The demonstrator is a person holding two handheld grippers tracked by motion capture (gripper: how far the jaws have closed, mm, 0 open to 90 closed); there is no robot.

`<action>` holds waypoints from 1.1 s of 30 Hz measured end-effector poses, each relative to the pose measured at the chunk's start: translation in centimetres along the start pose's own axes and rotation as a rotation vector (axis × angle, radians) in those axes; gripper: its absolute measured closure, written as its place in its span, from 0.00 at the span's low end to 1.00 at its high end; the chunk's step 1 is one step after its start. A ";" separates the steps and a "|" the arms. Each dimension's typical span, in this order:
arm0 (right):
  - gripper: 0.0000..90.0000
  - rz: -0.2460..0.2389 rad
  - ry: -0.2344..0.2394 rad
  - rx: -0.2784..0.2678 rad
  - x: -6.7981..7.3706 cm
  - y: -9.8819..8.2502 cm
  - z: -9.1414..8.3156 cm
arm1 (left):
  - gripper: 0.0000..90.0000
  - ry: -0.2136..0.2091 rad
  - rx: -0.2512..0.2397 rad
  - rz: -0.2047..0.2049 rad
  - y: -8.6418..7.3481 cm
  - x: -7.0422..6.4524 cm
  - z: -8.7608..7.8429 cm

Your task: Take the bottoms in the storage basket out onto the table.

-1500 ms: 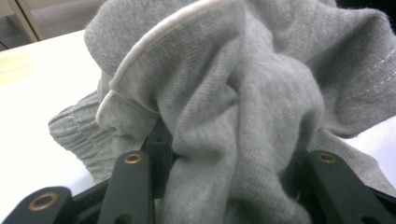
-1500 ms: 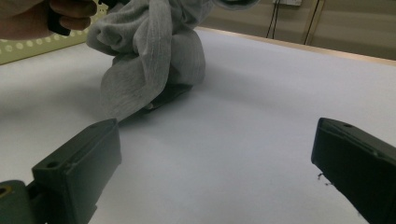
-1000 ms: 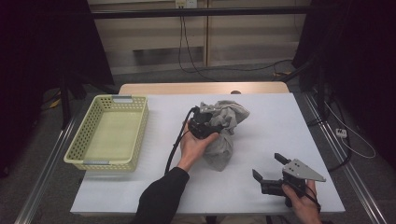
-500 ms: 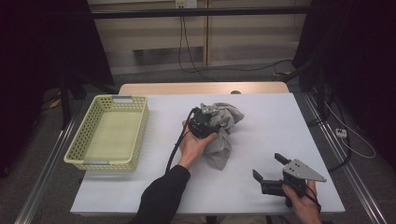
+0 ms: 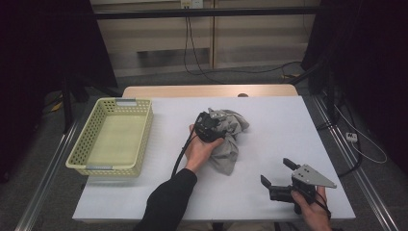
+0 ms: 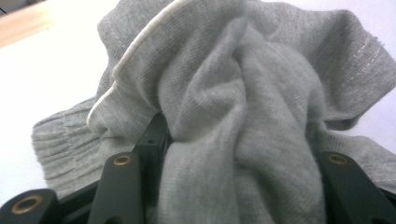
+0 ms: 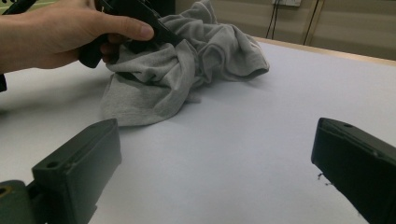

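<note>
At mid-worktop [image 5: 269, 120] the crumpled grey knit cloth [image 5: 230, 139] sits bunched between the left tongs [image 5: 215, 126], whose jaws have just been opening around it, while the right tongs [image 5: 279, 174] gape empty near the front-right edge, bare white surface between, the yellow-green plastic basket [image 5: 111, 137] far left.

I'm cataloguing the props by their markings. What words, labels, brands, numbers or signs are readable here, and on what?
None can be read.
Crumpled grey knit garment: no print or tag showing, plain fabric with a pale trim.
Pale yellow-green plastic basket: grey strips at its two ends, too small to tell whether they bear text.
White table cover: unmarked.
Left gripper and right gripper: black jaws with no legible marking.
</note>
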State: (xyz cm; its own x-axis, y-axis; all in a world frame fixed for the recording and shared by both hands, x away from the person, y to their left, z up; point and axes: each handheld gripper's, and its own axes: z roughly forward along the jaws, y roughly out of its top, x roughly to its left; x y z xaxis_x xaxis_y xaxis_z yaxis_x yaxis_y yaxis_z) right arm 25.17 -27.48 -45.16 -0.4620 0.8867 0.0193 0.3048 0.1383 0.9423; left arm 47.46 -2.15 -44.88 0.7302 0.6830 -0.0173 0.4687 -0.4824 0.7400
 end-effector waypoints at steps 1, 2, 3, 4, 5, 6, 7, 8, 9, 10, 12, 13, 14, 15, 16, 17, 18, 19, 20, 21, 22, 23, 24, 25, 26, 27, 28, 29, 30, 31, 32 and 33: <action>0.02 -0.001 0.000 0.001 0.0 0.0 0.0 | 0.52 -0.003 0.010 0.005 0.1 0.0 0.2; 0.02 0.000 -0.001 0.001 0.0 0.0 0.0 | 0.51 -0.007 0.023 0.010 0.1 0.0 0.3; 0.02 0.000 -0.001 0.001 0.0 0.0 0.0 | 0.51 -0.009 0.025 0.006 0.2 0.1 0.3; 0.02 0.000 0.000 0.001 0.0 0.0 0.0 | 0.51 -0.016 0.029 -0.003 0.2 0.1 0.5; 0.02 -0.002 0.000 0.001 0.0 0.0 0.0 | 0.50 -0.022 0.034 -0.004 0.3 0.2 0.6; 0.02 -0.002 0.002 0.001 0.0 0.0 0.0 | 0.49 -0.027 0.037 -0.010 0.3 0.2 0.7; 0.02 -0.002 0.002 0.001 0.0 0.0 0.0 | 0.48 -0.028 0.047 0.001 0.4 0.2 0.8; 0.02 -0.002 0.002 0.001 0.0 0.0 0.0 | 0.48 -0.029 0.049 0.001 0.4 0.2 0.8; 0.02 -0.002 0.002 0.002 0.0 0.0 0.0 | 0.47 -0.030 0.049 -0.004 0.4 0.2 0.8; 0.02 -0.002 0.002 0.002 0.0 0.0 0.0 | 0.47 -0.035 0.050 -0.009 0.4 0.2 0.9; 0.02 -0.003 0.002 0.003 0.0 0.0 0.0 | 0.44 -0.039 0.048 -0.016 0.4 0.2 0.9; 0.02 -0.004 0.002 0.003 0.0 0.0 0.1 | 0.43 -0.040 0.047 -0.019 0.4 0.2 0.9; 0.02 -0.005 0.002 0.003 0.0 0.0 0.1 | 0.42 -0.045 0.046 -0.022 0.3 0.2 0.9; 0.02 -0.005 0.002 0.004 0.0 0.0 0.1 | 0.41 -0.048 0.046 -0.018 0.3 0.1 0.9; 0.02 -0.006 0.001 0.004 0.1 0.0 0.1 | 0.39 -0.050 0.047 -0.012 0.3 0.1 0.9; 0.02 -0.006 0.002 0.004 0.1 0.0 0.1 | 0.37 -0.053 0.050 -0.007 0.3 0.0 0.9; 0.02 -0.006 0.002 0.004 0.1 0.0 0.1 | 0.35 -0.055 0.048 -0.008 0.3 -0.1 0.9; 0.02 -0.005 0.001 0.004 0.1 0.0 0.1 | 0.34 -0.053 0.049 -0.007 0.3 -0.1 0.9; 0.02 -0.006 0.000 0.004 0.0 0.0 0.1 | 0.34 -0.055 0.041 -0.022 0.3 -0.1 0.9; 0.02 -0.005 0.000 0.004 0.0 0.0 0.1 | 0.33 -0.059 0.041 -0.024 0.3 -0.1 0.9; 0.02 -0.005 0.001 0.004 0.0 0.0 0.1 | 0.32 -0.061 0.040 -0.025 0.3 -0.1 0.8; 0.02 -0.005 0.001 0.004 0.0 0.0 0.1 | 0.31 -0.061 0.038 -0.024 0.3 -0.1 0.9; 0.02 -0.006 0.001 0.004 0.0 0.0 0.1 | 0.29 -0.055 0.038 -0.017 0.3 -0.2 0.9; 0.02 -0.005 0.001 0.004 0.0 0.0 0.1 | 0.28 -0.054 0.042 -0.008 0.3 -0.2 0.8; 0.02 -0.004 0.000 0.004 0.0 0.0 0.1 | 0.27 -0.054 0.039 -0.008 0.3 -0.2 0.8; 0.02 -0.004 0.000 0.004 0.0 0.0 0.1 | 0.27 -0.053 0.034 -0.021 0.3 -0.2 0.8; 0.02 -0.004 0.001 0.005 0.0 0.0 0.1 | 0.26 -0.054 0.032 -0.023 0.3 -0.2 0.8; 0.02 -0.005 0.001 0.004 0.0 0.0 0.1 | 0.25 -0.050 0.031 -0.023 0.3 -0.2 0.8; 0.02 -0.006 0.002 0.004 0.1 0.0 0.1 | 0.25 -0.048 0.030 -0.023 0.3 -0.2 0.7; 0.02 -0.006 0.002 0.004 0.1 0.0 0.1 | 0.24 -0.048 0.027 -0.031 0.3 -0.3 0.8; 0.02 -0.006 0.002 0.004 0.1 0.0 0.1 | 0.23 -0.048 0.026 -0.038 0.3 -0.2 0.8; 0.02 -0.005 0.001 0.004 0.0 0.0 0.1 | 0.22 -0.049 0.023 -0.047 0.3 -0.2 0.7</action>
State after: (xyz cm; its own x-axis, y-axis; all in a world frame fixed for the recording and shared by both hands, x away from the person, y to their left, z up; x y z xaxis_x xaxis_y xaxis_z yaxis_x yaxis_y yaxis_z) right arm 25.23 -27.40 -45.19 -0.4642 0.8856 0.0148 0.3058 0.1445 0.9410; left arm 47.82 -2.82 -45.15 0.7306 0.6775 -0.0850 0.5137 -0.4633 0.7221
